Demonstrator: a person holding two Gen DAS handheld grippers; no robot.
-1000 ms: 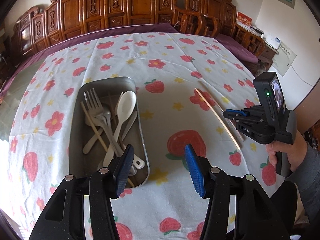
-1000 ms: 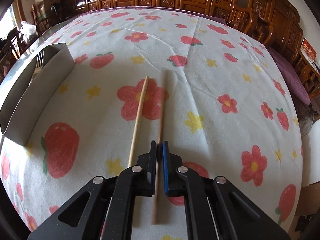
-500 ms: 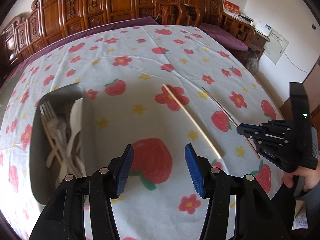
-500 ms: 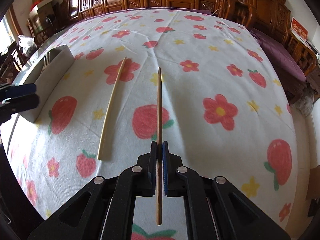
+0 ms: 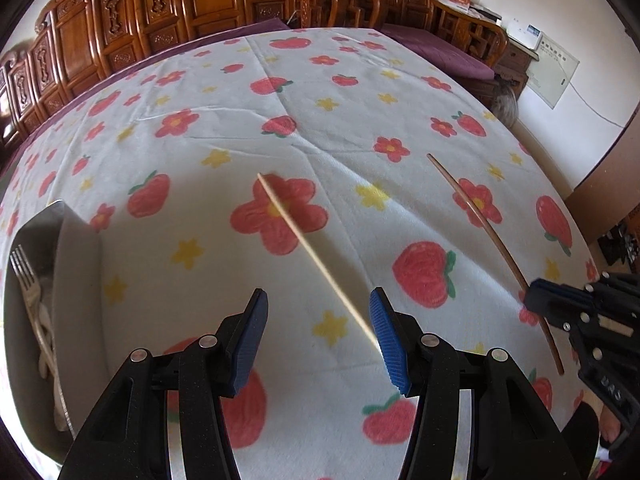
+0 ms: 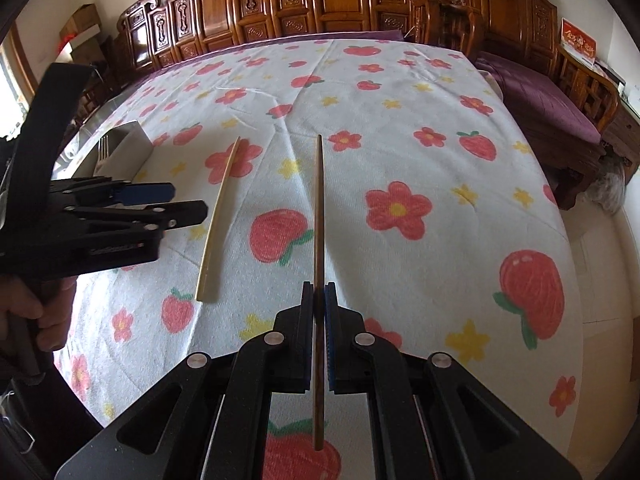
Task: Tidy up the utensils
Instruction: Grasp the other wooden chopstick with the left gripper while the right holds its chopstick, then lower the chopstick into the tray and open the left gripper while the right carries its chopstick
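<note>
Far left: your metal tray (image 5: 76,280) sits on the tabletop (image 5: 340,80), with a fork (image 5: 24,276) and pale utensils inside.

Centre-left: your left gripper (image 5: 316,332) has its fingers apart and nothing between them. The pale chopstick (image 5: 316,256) lies flat on the strawberry cloth, its long axis slanting away to the upper left. Its near end lies just by your right-hand finger pad (image 5: 390,344), off-centre in the gap. This hand is the nearer; shift slightly right to straddle the stick.

Right: your right gripper (image 6: 319,300) has its fingers clamped on the dark chopstick (image 6: 319,208), which points straight ahead above the cloth.

Nothing lies between the pale chopstick and the tray.
</note>
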